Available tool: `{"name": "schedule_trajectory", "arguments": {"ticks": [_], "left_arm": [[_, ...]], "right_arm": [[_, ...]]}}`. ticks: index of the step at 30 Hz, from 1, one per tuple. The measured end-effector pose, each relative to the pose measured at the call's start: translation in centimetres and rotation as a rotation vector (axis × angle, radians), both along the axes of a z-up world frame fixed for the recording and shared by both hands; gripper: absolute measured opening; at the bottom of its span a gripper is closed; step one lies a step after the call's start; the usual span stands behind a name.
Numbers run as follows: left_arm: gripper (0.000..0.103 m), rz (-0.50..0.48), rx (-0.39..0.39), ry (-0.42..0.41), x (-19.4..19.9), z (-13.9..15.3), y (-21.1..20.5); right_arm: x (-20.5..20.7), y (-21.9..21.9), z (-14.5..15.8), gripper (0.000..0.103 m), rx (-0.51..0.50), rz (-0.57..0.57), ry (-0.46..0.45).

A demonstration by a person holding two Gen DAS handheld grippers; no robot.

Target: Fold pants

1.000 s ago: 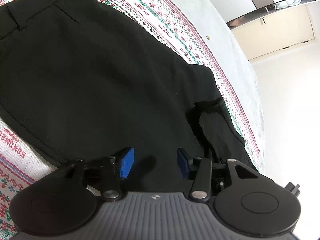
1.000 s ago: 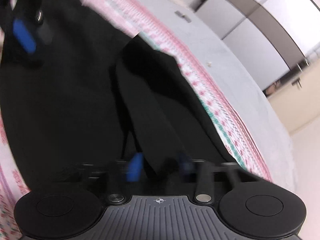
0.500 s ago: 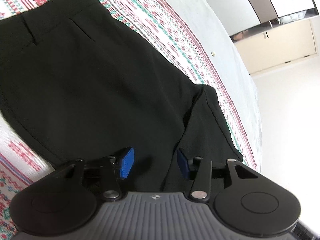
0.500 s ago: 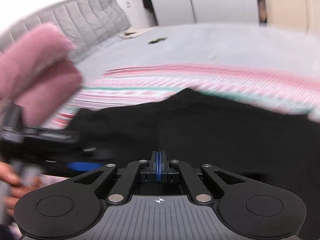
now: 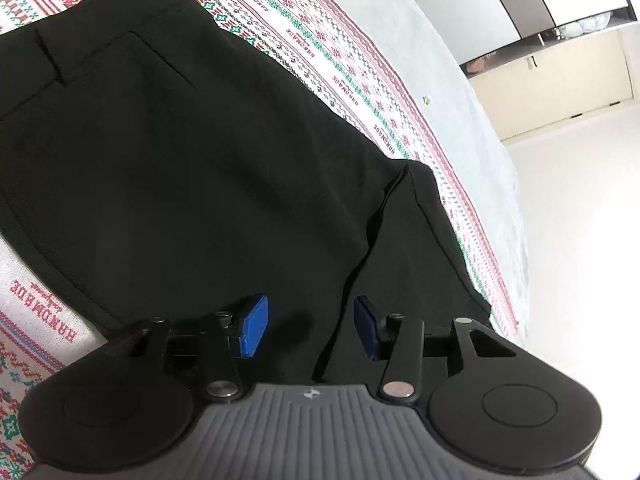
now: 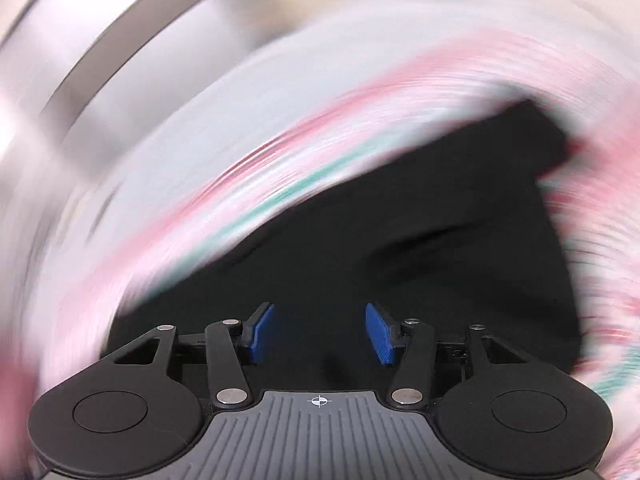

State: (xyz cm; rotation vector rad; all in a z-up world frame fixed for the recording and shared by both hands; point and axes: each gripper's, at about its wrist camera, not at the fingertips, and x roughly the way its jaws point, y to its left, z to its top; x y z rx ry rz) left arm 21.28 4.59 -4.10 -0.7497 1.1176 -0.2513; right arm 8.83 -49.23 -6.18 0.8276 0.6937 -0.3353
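Black pants [image 5: 192, 168] lie flat on a patterned red, green and white cloth [image 5: 328, 52], waistband and pocket at the upper left, a folded leg layer [image 5: 432, 248] along the right edge. My left gripper [image 5: 310, 326] hovers just above the fabric, blue pads apart, nothing between them. In the right wrist view everything is smeared by fast motion. My right gripper [image 6: 320, 334] is over the black pants [image 6: 440, 240], its jaws opening, with no cloth pinched between the blue pads.
The patterned cloth [image 6: 280, 184] covers a bed with a pale grey sheet [image 5: 460, 80] beyond it. Cupboards [image 5: 560, 80] and white floor [image 5: 580, 240] lie off the bed's right side.
The right gripper let the pants' leg go, swung fast across the bed and went from shut to open. The folded leg now lies flatter on the right. The left gripper barely moved.
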Motion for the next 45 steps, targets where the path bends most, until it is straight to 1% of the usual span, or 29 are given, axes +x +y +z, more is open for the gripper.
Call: {"name": "schedule_trajectory", "arguments": {"ticks": [1,2,3,5,6,9,11,12,13,14,15,16,19,20,22,23,24,25,27,28,30,32,34,37,38,40,42,44,45], "left_arm": [[0.072,-0.002,0.004,0.000,0.1,0.0,-0.1],[0.072,-0.004,0.007,-0.002,0.1,0.0,-0.2],[0.072,-0.006,0.010,-0.005,0.1,0.0,-0.2],[0.072,-0.009,0.014,-0.008,0.1,0.0,-0.2],[0.072,-0.009,0.014,-0.007,0.0,0.0,-0.1],[0.072,-0.017,0.020,-0.009,0.1,-0.1,-0.3],[0.072,-0.015,0.016,-0.007,0.2,-0.2,-0.4],[0.072,-0.015,0.014,-0.006,0.2,-0.2,-0.3],[0.072,-0.014,0.011,-0.004,0.2,-0.2,-0.3],[0.072,-0.012,0.008,-0.003,0.2,-0.2,-0.2],[0.072,-0.012,0.005,0.000,0.2,-0.1,-0.2],[0.072,-0.013,0.003,0.001,0.2,-0.1,-0.2],[0.072,-0.017,0.000,0.000,0.3,-0.1,-0.2],[0.072,-0.018,0.004,0.002,0.4,-0.2,-0.2],[0.072,-0.013,-0.004,0.010,0.4,-0.4,-0.1],[0.072,-0.010,-0.011,0.013,0.5,-0.4,0.0],[0.072,-0.010,-0.018,0.014,0.5,-0.4,0.1],[0.072,-0.010,-0.023,0.015,0.5,-0.4,0.3],[0.072,-0.003,-0.038,0.023,0.5,-0.6,0.6],[0.072,0.002,-0.045,0.027,0.5,-0.6,0.8],[0.072,0.007,-0.055,0.034,0.6,-0.7,1.0],[0.072,0.009,-0.061,0.036,0.5,-0.6,1.1],[0.072,0.009,-0.063,0.033,0.4,-0.5,1.1],[0.072,0.013,-0.065,0.032,0.3,-0.3,1.2],[0.072,0.015,-0.066,0.032,0.2,-0.3,1.2],[0.072,0.016,-0.069,0.033,0.2,-0.2,1.3],[0.072,0.015,-0.071,0.034,0.1,-0.2,1.3],[0.072,0.012,-0.073,0.034,0.1,-0.2,1.2],[0.072,0.010,-0.073,0.033,0.1,-0.2,1.1]], "right_arm": [[-0.6,-3.2,-1.1,0.051,0.058,-0.120,0.010],[-0.9,-5.1,-1.9,0.051,0.100,-0.190,0.018],[-1.4,-6.7,-2.6,0.051,0.149,-0.225,0.023],[0.1,-6.9,-3.8,0.051,0.217,-0.218,0.027],[0.9,-6.4,-3.7,0.051,0.205,-0.208,0.025],[3.7,-4.2,-3.0,0.050,0.097,-0.177,0.034],[5.4,-3.0,-2.6,0.051,0.011,-0.178,0.107],[5.8,-2.6,-2.4,0.037,-0.019,-0.187,0.114],[5.8,-2.4,-2.0,0.017,-0.036,-0.187,0.106],[5.8,-2.5,-1.8,0.003,-0.027,-0.172,0.088],[5.3,-2.8,-1.3,0.003,-0.025,-0.183,0.073],[4.9,-2.7,-0.5,0.003,-0.061,-0.200,0.062],[4.0,-1.4,3.8,0.003,-0.289,-0.163,0.007],[4.0,-0.5,5.5,0.003,-0.376,-0.118,-0.019],[4.7,2.0,9.1,0.003,-0.561,0.019,-0.063],[5.2,4.2,11.1,0.003,-0.681,0.117,-0.070],[5.6,6.2,12.5,0.003,-0.772,0.203,-0.073],[6.2,8.8,14.0,0.003,-0.847,0.327,-0.074],[6.9,13.4,15.7,0.003,-0.905,0.552,-0.087],[7.1,16.1,16.1,0.003,-0.919,0.689,-0.096],[6.9,20.8,16.1,0.003,-0.926,0.908,-0.110],[6.1,25.4,14.6,0.003,-0.912,1.103,-0.093],[4.5,29.4,12.1,0.003,-0.937,1.233,-0.064],[2.2,32.3,8.2,0.003,-0.931,1.330,-0.033],[1.7,32.9,7.7,0.004,-0.936,1.334,-0.038],[1.2,32.2,6.7,0.008,-0.919,1.292,-0.088],[1.0,30.0,7.1,0.032,-0.837,1.182,-0.133],[0.7,27.6,7.2,0.041,-0.725,1.085,-0.157],[0.3,26.7,7.1,0.042,-0.698,1.055,-0.163]]}}
